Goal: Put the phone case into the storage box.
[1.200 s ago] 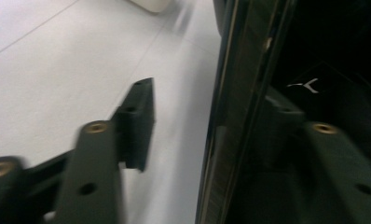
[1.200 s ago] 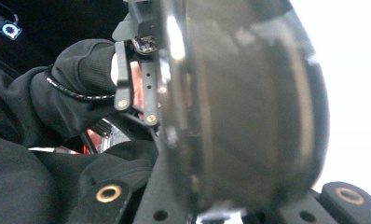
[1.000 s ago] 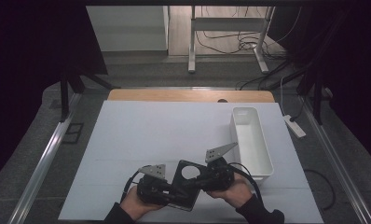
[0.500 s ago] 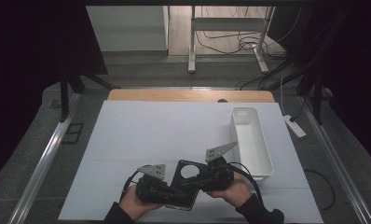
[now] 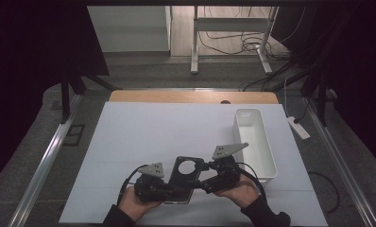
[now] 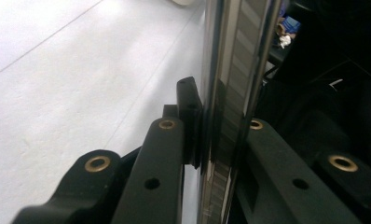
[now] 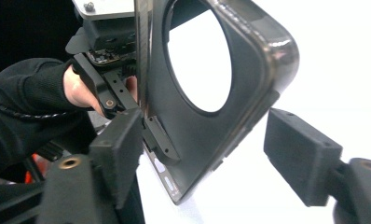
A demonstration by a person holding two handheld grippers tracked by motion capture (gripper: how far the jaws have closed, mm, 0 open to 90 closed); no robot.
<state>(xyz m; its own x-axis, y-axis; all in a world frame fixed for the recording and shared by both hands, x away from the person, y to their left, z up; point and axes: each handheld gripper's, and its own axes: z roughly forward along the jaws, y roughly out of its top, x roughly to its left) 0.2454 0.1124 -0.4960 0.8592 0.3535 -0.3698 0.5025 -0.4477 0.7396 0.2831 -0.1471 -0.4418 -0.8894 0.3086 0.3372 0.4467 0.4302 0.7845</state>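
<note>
1. At the near edge of the white bench (image 5: 176,127), between your two hands, you hold a dark phone case (image 5: 185,177) with a large round camera hole, lifted off the surface and turned edge-on to the cameras riding on the claws.
2. Your left claw (image 5: 169,189) is clamped on the case's lower end; holding it there keeps the case steady while the other hand works on it.
3. Your right claw (image 5: 202,182) stands apart, its jaws having just been opening. The case's rim sits between the pads, the left one close beside it and the right one well clear, so this claw no longer grips.
4. A white tray (image 5: 254,142) stands on the bench to your right, apart from the case. It is likely where the case goes next, though that is only a judgement.
5. The high view gives the layout: both hands, case, tray, and the bare bench beyond.
6. The left gripper view shows what the high view cannot: the pads (image 6: 190,116) pressed flat against the case's glossy edge (image 6: 230,93).
7. The right gripper view shows the round hole (image 7: 197,56), the case's inner face, and your left hand (image 7: 88,91) behind it.
</note>
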